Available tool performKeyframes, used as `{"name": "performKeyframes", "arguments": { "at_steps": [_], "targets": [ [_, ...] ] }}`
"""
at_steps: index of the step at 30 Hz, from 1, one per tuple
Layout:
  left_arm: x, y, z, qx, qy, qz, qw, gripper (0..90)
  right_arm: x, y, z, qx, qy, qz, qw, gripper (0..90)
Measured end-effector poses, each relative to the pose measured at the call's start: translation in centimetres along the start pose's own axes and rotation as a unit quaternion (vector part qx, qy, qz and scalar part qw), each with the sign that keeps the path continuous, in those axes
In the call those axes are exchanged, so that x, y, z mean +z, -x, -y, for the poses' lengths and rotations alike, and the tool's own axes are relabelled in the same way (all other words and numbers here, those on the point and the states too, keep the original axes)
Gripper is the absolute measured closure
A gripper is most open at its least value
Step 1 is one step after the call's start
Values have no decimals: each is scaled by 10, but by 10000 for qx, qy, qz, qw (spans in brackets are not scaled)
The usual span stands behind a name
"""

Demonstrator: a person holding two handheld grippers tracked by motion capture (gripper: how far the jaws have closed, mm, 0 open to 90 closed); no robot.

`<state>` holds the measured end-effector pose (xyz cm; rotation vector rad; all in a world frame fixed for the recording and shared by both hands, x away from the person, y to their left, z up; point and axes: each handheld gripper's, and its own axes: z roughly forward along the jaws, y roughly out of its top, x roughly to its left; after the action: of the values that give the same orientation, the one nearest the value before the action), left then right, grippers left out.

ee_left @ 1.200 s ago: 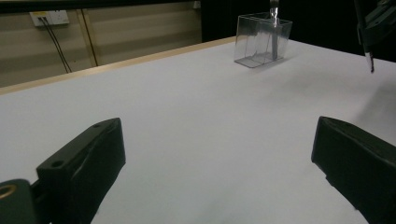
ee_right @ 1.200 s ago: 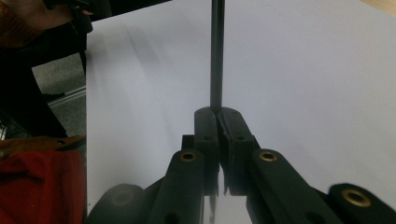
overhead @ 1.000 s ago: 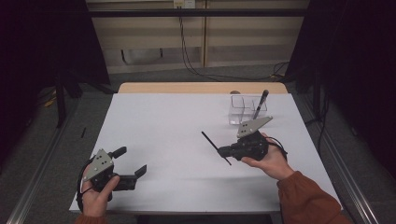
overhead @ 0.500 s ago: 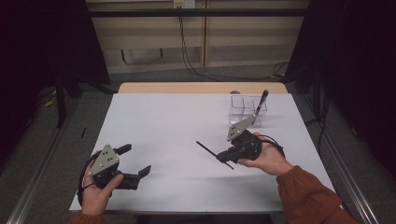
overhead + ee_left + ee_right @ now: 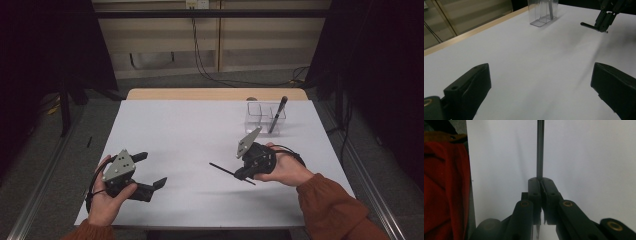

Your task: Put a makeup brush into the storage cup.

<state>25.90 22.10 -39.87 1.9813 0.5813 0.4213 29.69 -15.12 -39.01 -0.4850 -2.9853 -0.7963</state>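
The right gripper [image 5: 244, 174], clamped tight on a thin black pen [image 5: 224, 170], has swung it lower and leftward above the white table [image 5: 190, 130], away from the clear box [image 5: 265, 118], while the left gripper [image 5: 150, 172] waits wide open

Bright white table [image 5: 190, 130], dark surroundings, close fingers blurred

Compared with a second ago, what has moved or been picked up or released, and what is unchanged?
The right tool, shut on the black pen, has carried it left and toward the person across the white table. The left tool, jaws open and empty, has lifted slightly. Nothing was taken or let go. The clear holder with its pen stayed put.
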Motion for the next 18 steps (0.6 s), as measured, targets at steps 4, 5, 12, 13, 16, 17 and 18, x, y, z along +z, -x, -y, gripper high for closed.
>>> {"name": "performKeyframes", "arguments": {
  "at_steps": [4, 5, 12, 13, 16, 17, 18],
  "targets": [
    [4, 3, -2, 112, -225, 115, 9996, 29, 2, -3, -3, -98, -166, -17, 9998, 867],
    [5, 5, -2, 162, -298, 201, 9992, 29, 3, -3, -3, -125, -202, -19, 9997, 867],
    [16, 9, -7, 249, -564, 457, 9971, 34, 7, -5, -7, -219, -505, -99, 9984, 866],
    [18, 10, -9, 252, -576, 480, 9969, 34, 8, -5, -7, -199, -522, -87, 9984, 866],
    [22, 11, -15, 247, -633, 641, 9956, 34, 10, -4, -8, -191, -575, -136, 9981, 866],
    [24, 12, -18, 262, -652, 685, 9952, 35, 10, -4, -8, -190, -573, -161, 9980, 866],
    [25, 13, -20, 262, -662, 723, 9948, 35, 11, -3, -8, -205, -579, -173, 9980, 866]
  ]
}}
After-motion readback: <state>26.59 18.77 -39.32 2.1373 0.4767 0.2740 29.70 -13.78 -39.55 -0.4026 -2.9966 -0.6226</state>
